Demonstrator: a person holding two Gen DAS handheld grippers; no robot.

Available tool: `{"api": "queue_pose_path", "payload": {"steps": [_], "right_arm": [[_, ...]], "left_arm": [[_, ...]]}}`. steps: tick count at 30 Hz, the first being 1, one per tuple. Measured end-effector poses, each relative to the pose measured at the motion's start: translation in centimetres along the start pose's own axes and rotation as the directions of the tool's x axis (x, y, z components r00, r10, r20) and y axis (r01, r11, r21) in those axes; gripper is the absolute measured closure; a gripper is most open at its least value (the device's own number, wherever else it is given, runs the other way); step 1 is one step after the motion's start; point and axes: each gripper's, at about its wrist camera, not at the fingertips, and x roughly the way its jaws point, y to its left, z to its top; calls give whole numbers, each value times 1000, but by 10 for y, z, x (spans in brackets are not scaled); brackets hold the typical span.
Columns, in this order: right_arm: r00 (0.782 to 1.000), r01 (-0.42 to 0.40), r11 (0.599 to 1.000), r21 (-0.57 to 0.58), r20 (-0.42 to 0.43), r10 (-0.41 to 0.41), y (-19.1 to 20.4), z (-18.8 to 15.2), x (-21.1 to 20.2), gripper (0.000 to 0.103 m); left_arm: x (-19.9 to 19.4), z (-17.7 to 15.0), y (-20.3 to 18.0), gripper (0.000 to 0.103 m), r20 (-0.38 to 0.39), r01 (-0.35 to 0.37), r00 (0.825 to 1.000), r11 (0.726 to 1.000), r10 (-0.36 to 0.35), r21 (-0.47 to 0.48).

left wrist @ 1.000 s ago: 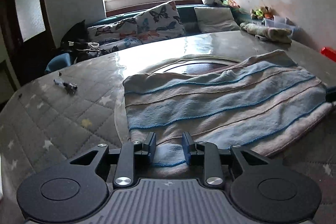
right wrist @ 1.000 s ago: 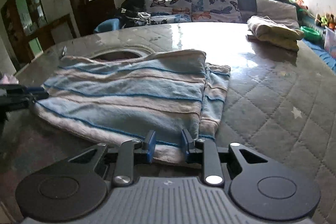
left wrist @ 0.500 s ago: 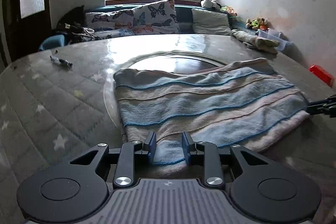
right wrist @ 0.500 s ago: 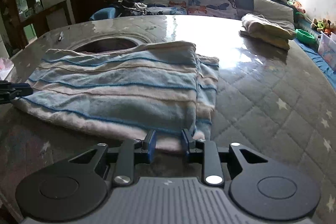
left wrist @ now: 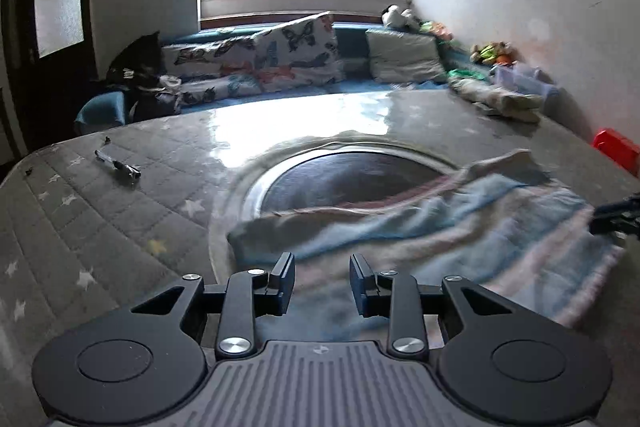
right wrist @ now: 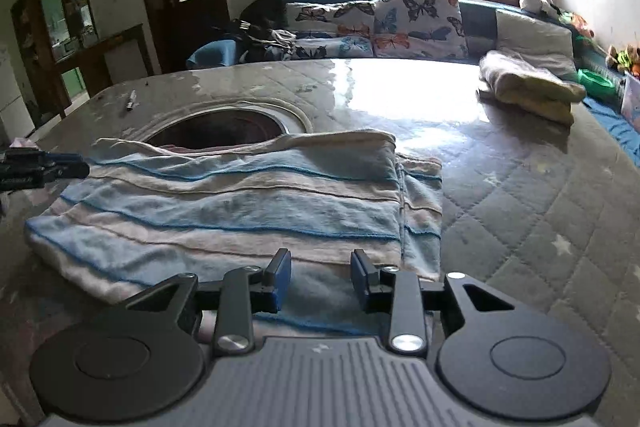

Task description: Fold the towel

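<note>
Here, both grippers (left wrist: 322, 277) (right wrist: 320, 275) agape over towel (right wrist: 240, 211)

towel (right wrist: 248, 203) on table (right wrist: 520, 211), front-centre | round inset (right wrist: 224, 127) behind towel | pen (right wrist: 131, 100) far left | folded cloth (right wrist: 528, 87) far right

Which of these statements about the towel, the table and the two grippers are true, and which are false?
1. The striped towel lies folded on the table. True.
2. The right gripper is shut. False: its fingers stand apart, over the towel's near edge.
3. A pen lies on the table, apart from the towel. True.
4. The butterfly cushions lie on the table. False: they are on the bench behind it.
5. The left gripper is open. True.
</note>
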Motion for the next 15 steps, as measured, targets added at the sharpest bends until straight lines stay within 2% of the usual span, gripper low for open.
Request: {"api": "queue_pose_path", "payload": {"steps": [4, 7, 12, 15], "right_arm": [[1000, 16, 999, 33, -26, -15, -11, -6, 4, 71], [999, 32, 999, 34, -34, -31, -18, -1, 1, 71], [1000, -4, 1000, 8, 8, 4, -12, 37, 23, 71], [999, -42, 999, -8, 29, 43, -3, 61, 46, 71]], "left_arm": [[27, 2, 19, 71, -77, -33, 997, 999, 31, -19], [27, 6, 23, 70, -77, -24, 997, 1000, 23, -8], [27, 19, 12, 70, -37, 3, 999, 1000, -3, 5], [39, 24, 3, 70, -51, 12, 999, 1000, -10, 21]]}}
